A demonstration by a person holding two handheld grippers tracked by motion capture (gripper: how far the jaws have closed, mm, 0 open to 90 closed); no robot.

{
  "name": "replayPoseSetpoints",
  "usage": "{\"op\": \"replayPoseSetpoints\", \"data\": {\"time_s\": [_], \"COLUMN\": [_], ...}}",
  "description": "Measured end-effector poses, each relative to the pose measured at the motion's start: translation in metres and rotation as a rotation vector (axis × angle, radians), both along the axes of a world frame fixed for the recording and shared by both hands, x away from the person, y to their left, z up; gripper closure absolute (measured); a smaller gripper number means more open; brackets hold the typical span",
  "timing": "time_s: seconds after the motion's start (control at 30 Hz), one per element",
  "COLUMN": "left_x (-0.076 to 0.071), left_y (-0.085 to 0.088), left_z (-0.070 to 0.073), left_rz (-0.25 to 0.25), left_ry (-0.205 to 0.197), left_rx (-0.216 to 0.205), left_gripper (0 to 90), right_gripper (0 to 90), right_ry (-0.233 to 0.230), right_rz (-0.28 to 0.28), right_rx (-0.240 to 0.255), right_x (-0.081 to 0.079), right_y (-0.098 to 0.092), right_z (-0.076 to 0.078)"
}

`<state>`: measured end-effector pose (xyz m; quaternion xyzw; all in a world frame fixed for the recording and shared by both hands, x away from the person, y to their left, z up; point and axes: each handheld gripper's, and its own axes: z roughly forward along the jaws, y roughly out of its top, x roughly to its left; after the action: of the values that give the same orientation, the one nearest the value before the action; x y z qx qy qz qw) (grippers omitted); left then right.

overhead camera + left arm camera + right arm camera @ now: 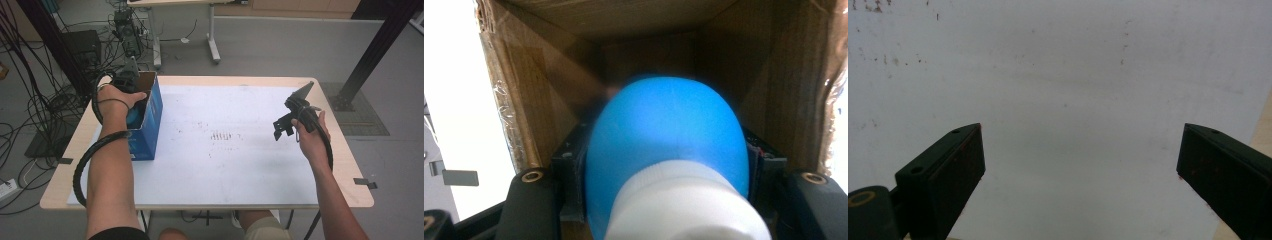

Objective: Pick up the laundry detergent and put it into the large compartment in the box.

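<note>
Nearest the person, the right gripper (281, 127) hangs above the white sheet covering the wooden table (240, 165), its black jaws spread wide with nothing between them; the right gripper view looks down on the bare, speckled sheet (1068, 75). Farther off at the table's left edge, the left gripper (666, 165) reaches into the open-topped blue cardboard box (150, 117), jaws pinching a round blue bottle with a white cap (666, 135), which sits inside the box's brown interior.
</note>
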<state>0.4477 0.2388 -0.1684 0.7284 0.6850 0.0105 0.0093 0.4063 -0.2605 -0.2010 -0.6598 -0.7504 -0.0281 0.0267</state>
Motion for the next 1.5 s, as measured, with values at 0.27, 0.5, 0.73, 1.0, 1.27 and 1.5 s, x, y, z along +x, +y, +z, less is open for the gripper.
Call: {"op": "replayPoseSetpoints", "data": {"time_s": [0.27,0.5,0.73,1.0,1.27,1.5], "left_x": [0.0,-0.0005,0.0003,0.0,-0.0005,0.0001], "left_y": [0.001,0.0017,0.0008,0.0001,0.001,0.0014], "left_z": [-0.0001,-0.0003,-0.0003,-0.0003,-0.0004,-0.0003], "left_rz": [0.001,0.002,0.001,0.0,0.0,-0.002], "left_ry": [-0.002,-0.003,-0.001,-0.003,-0.005,-0.002], "left_rx": [-0.002,-0.004,-0.002,0.0,-0.003,-0.005], "left_gripper": [37.4,37.4,37.4,37.4,37.4,37.3], "right_gripper": [5.3,5.3,5.3,5.3,5.3,5.3], "right_ry": [0.003,0.002,0.002,0.0,-0.003,-0.006], "right_rz": [0.001,0.008,0.004,0.005,0.001,0.003], "right_rx": [-0.003,-0.003,-0.003,-0.004,-0.004,-0.006], "right_x": [0.0007,0.001,0.001,0.0003,-0.0004,-0.0009], "right_y": [0.0001,0.0019,0.002,0.0005,0.0004,0.0006], "right_z": [-0.0014,-0.0013,-0.0003,-0.0005,0.0016,0.0021]}}
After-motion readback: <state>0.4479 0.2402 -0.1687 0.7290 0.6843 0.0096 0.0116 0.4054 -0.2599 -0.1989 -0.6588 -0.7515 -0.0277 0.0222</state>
